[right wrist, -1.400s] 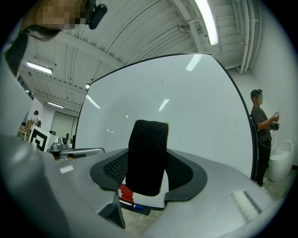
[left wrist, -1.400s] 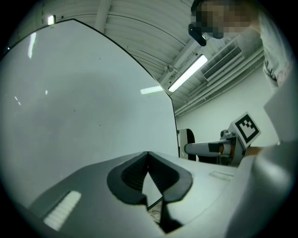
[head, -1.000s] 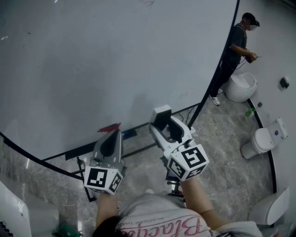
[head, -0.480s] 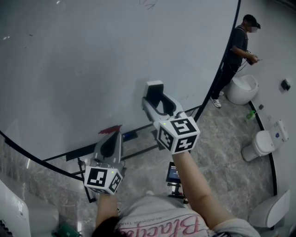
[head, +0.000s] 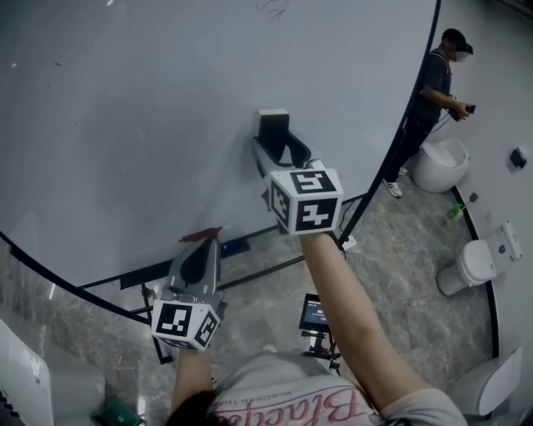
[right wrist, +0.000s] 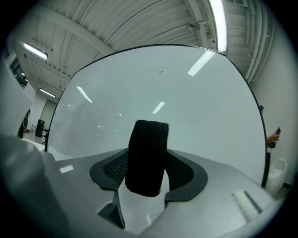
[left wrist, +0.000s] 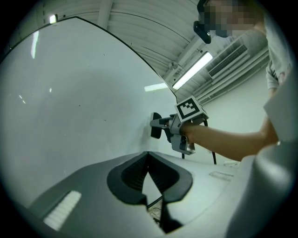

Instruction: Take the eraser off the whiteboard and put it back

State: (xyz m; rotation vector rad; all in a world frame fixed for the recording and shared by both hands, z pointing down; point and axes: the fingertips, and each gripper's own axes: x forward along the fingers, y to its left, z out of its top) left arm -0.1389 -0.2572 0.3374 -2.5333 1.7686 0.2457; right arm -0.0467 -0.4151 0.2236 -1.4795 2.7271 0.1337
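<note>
A large whiteboard (head: 166, 100) fills the upper left of the head view. My right gripper (head: 275, 137) is raised to it, shut on the eraser (head: 273, 125). In the right gripper view the eraser (right wrist: 148, 158) is a black felt block standing upright between the jaws. From the left gripper view, the eraser (left wrist: 156, 125) sits at the board's surface; whether it touches I cannot tell. My left gripper (head: 202, 241) hangs lower, near the board's bottom rail, with its jaws closed together on nothing (left wrist: 148, 155).
A red object (head: 200, 234) and a blue one (head: 236, 245) lie along the board's lower rail. A faint scribble (head: 273, 7) marks the board's top. A person (head: 433, 100) stands beyond the black frame (head: 391, 133), near toilets (head: 439, 162). A small screen (head: 316, 314) stands below.
My right gripper has risen and moved forward to the whiteboard with the eraser in it. The left gripper has stayed where it was.
</note>
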